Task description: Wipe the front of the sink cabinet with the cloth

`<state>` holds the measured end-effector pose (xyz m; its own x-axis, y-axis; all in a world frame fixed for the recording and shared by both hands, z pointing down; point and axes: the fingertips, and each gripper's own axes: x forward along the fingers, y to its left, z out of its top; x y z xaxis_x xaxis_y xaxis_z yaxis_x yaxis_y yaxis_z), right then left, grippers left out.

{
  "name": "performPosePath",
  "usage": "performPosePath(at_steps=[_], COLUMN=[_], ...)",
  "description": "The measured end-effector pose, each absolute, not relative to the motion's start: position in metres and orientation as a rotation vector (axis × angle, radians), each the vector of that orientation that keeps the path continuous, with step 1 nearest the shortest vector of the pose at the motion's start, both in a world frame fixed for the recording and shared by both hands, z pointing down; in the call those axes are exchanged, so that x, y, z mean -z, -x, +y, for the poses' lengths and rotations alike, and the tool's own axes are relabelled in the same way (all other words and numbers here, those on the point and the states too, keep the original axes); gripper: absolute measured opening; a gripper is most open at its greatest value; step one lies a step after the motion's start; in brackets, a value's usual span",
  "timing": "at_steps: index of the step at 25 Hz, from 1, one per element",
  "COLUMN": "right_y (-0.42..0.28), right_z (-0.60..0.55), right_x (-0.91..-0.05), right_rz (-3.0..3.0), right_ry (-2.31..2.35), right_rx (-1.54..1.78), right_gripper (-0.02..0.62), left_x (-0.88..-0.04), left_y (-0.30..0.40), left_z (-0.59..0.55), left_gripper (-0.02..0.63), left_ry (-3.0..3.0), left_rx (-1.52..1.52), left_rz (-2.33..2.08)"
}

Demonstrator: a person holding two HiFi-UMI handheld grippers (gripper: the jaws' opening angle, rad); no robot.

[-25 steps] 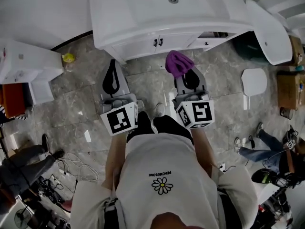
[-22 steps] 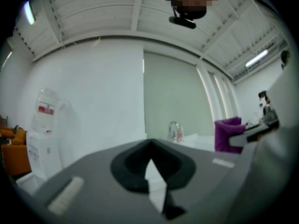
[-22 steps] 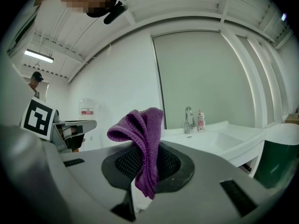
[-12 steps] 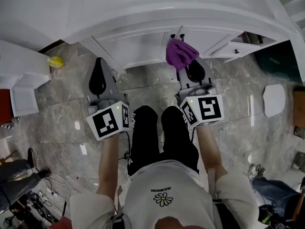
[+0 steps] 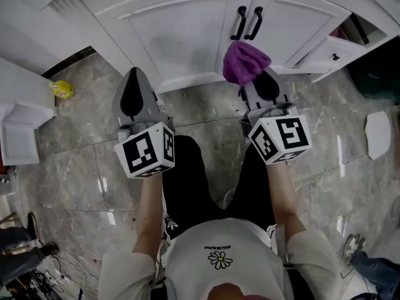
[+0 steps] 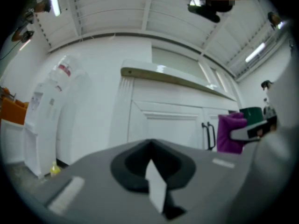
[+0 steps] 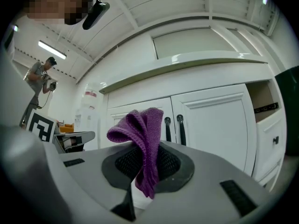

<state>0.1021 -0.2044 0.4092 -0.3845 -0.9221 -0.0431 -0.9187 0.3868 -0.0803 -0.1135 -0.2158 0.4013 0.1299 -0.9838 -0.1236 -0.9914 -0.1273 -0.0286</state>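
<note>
Head view is showing the right gripper [image 5: 252, 81] pinching the purple cloth [image 5: 245, 61] in closed jaws at upper centre, just below the black handles [image 5: 248, 22] of the cabinet doors [image 5: 181, 36], seemingly not touching yet. The left gripper [image 5: 134, 74] is idling closed and empty, farther left.

A bunched purple knitted cloth [image 5: 245, 61], pinched in the right claw [image 7: 138, 190], sits just before the closed white panelled sink cabinet doors [image 5: 181, 36], near their two black handles [image 5: 247, 22].
</note>
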Motion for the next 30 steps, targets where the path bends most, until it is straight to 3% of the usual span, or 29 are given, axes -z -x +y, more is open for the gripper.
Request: performPosePath(at_steps=[13,30], right_y=[-0.064,0.112], right_z=[-0.204,-0.267], right_x=[-0.397,-0.341], right_rz=[2.582,2.824], right_ry=[1.564,1.235], right_rx=[0.164,0.323], right_gripper=[0.054,0.054], left_x=[-0.38,-0.372], left_y=[0.127,0.151], left_z=[-0.216,-0.215], left_gripper=[0.003,0.003], left_ry=[2.263,2.218], left_rx=[-0.146,-0.126], left_rz=[1.95,1.897])
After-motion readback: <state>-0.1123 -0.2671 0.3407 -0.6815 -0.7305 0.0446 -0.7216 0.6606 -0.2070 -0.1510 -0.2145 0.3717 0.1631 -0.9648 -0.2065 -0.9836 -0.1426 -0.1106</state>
